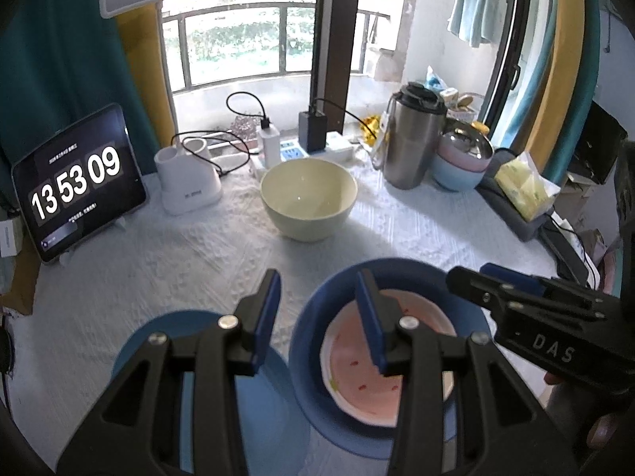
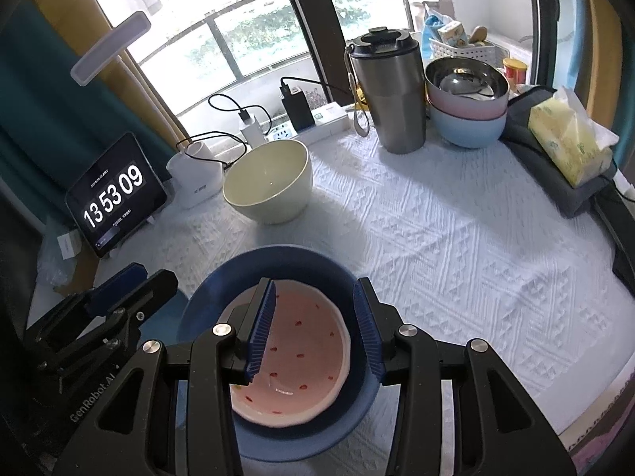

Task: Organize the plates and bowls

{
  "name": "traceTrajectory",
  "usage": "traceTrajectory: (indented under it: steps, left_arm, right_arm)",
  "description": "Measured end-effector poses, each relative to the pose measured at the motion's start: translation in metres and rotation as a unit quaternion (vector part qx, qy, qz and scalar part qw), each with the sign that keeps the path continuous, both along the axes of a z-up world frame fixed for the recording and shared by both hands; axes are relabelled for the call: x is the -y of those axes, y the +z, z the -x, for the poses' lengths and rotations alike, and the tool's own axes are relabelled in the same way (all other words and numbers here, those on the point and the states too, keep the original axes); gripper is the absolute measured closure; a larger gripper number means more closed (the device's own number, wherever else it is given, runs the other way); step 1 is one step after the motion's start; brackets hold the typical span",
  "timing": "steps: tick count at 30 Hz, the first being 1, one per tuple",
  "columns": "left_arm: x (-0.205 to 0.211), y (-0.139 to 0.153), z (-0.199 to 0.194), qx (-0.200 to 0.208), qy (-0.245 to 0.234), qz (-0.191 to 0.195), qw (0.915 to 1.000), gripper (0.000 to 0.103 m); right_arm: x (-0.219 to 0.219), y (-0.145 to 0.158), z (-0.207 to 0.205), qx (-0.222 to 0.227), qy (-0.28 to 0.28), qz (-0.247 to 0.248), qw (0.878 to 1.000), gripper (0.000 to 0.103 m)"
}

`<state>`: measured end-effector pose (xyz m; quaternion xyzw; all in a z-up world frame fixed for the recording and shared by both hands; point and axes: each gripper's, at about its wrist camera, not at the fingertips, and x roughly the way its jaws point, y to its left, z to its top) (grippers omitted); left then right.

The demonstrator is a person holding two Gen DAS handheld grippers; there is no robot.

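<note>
Both claws hovering above the dishes, nothing pinched. Left claw (image 1: 317, 309) spread, empty, its right finger over the pink plate (image 1: 357, 373). Right claw (image 2: 313, 325) likewise spread and empty, straddling the same plate. Pink plate nested inside the dark blue bowl (image 2: 214, 293), near the front of the desk (image 2: 456, 238); a flat blue plate (image 1: 278, 396) just beside it on the left; a cream bowl (image 2: 270, 182) farther back, apart.

Likely trouble: two claws crowded over one bowl, so a knock between them, or a finger catching the bowl rim and tipping it. Pink plate sunk below the rim, hard to grip; smooth glaze, probable slip. Steel tumbler (image 2: 391, 95) and stacked bowls (image 2: 468, 107) behind, exposed to a careless sweep.
</note>
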<state>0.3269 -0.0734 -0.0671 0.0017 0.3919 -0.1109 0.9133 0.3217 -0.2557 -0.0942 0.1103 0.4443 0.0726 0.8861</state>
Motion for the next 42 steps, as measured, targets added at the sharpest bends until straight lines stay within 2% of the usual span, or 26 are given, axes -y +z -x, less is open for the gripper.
traceTrajectory:
  steps: [15,20,42]
  left_arm:
    - [0.001,0.003,-0.030,0.005,0.004,0.000,1.0000,0.062]
    - [-0.001,0.001,-0.040,0.000,0.007,0.011,0.9999,0.062]
    - [0.003,-0.023,-0.092,-0.020,0.013,-0.004,0.9997,0.062]
  right_arm:
    - [0.000,-0.001,-0.033,0.001,0.014,0.001,1.000,0.060]
    - [-0.005,-0.003,-0.043,0.001,0.025,0.008,1.000,0.060]
    - [-0.009,-0.016,-0.094,-0.006,0.053,0.025,0.998,0.060]
